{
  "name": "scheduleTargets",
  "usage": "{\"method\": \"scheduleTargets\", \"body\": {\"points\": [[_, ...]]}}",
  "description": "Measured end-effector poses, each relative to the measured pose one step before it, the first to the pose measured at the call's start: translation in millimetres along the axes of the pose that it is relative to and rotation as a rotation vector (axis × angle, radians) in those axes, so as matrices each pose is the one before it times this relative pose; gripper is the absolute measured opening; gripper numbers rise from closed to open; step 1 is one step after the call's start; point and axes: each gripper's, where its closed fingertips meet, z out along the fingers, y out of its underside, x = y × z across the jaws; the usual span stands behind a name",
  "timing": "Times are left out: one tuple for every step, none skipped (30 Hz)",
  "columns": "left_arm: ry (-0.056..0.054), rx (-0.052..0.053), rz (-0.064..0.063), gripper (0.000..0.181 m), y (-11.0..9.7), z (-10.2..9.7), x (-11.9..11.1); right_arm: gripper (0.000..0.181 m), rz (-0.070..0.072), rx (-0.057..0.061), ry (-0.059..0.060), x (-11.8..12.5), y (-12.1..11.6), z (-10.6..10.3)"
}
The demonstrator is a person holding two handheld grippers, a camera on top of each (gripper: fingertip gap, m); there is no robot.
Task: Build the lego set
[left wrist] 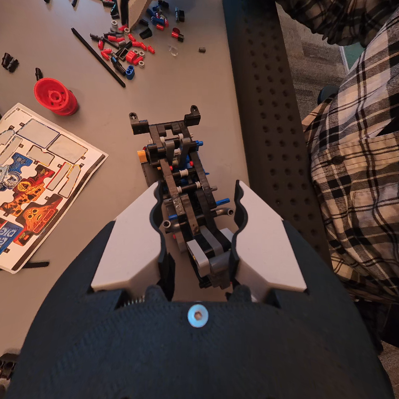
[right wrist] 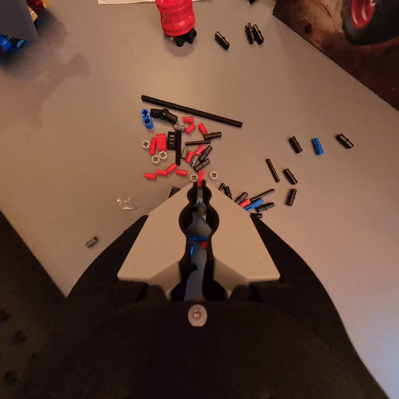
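Observation:
A long black lego chassis (left wrist: 183, 172) with grey, blue and yellow parts sits between the jaws of my left gripper (left wrist: 197, 190). The jaws stand wide apart and press on its sides near the grey curved pipes; its far end points away over the grey table (left wrist: 172, 86). My right gripper (right wrist: 199, 185) is shut on a small red pin (right wrist: 200, 178) that sticks out past its tips, just above a pile of loose pieces (right wrist: 177, 146). That pile holds red pins, black pins and grey bushes, and also shows in the left wrist view (left wrist: 127, 47).
A red wheel hub (left wrist: 55, 98) (right wrist: 176, 17) stands on the table. A sticker sheet (left wrist: 43, 177) lies at the left. A long black axle (left wrist: 98, 57) (right wrist: 192, 111) lies by the pile. A person's plaid shirt (left wrist: 356, 172) and a dark perforated strip (left wrist: 265, 108) border the right. A tyre with a red rim (right wrist: 367, 17) is far right.

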Motion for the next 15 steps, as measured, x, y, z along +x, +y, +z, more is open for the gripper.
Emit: {"method": "scheduleTargets", "body": {"points": [[0.0010,0.0008,-0.0004,0.065,-0.10,0.19,0.20,0.002,0.0008,0.0067,0.0016,-0.28,-0.17,0.05],[0.0018,0.0006,-0.0009,0.064,-0.04,0.31,0.38,0.002,-0.0016,0.0062,0.0035,-0.06,-0.03,-0.05],[0.0036,-0.0012,-0.0009,0.064,0.35,0.41,0.84,0.002,-0.0013,0.0043,0.0030,-0.04,0.01,-0.15],[0.0036,-0.0023,-0.0019,0.064,0.46,0.40,0.97,0.002,-0.0010,0.0028,0.0021,0.03,0.05,-0.01],[0.0030,-0.0028,-0.0020,0.064,0.47,0.44,0.94,0.002,-0.0033,0.0019,0.0055,0.48,0.04,-0.23],[0.0038,-0.0042,-0.0005,0.063,0.57,0.57,1.33,0.002,-0.0037,0.0052,0.0074,0.77,-0.63,-0.48],[0.0010,-0.0025,0.0010,0.062,0.37,0.48,1.11,0.002,-0.0024,0.0082,0.0002,-0.49,-1.29,-0.73],[-0.0031,-0.0031,0.0022,0.063,0.31,0.25,0.38,0.002,-0.0064,0.0128,0.0027,-0.92,-2.66,-1.44],[-0.0097,0.0025,0.0034,0.063,-0.60,-0.51,-1.00,0.002,-0.0083,0.0126,0.0075,-0.85,-3.23,-2.09],[-0.0107,0.0097,-0.0003,0.063,-1.67,-1.51,-2.04,0.002,-0.0100,0.0082,0.0066,-1.46,-3.40,-2.25],[-0.0045,0.0110,-0.0053,0.063,-1.85,-1.80,-1.98,0.002,-0.0166,0.0083,0.0075,-2.07,-4.15,-2.48],[-0.0034,0.0093,-0.0035,0.062,-1.54,-1.84,-2.28,0.002,-0.0185,0.0111,0.0083,-2.47,-5.33,-2.72],[-0.0072,0.0105,-0.0026,0.063,-1.73,-1.79,-3.39,0.002,-0.0197,0.0142,0.0059,-3.02,-6.69,-2.94],[-0.0061,0.0137,-0.0051,0.062,-2.30,-1.63,-3.57,0.002,-0.0214,0.0151,0.0026,-3.68,-7.41,-2.81],[-0.0007,0.0121,-0.0072,0.062,-2.36,-1.00,-3.01,0.002,-0.0210,0.0115,0.0007,-3.91,-7.42,-2.30]]}}
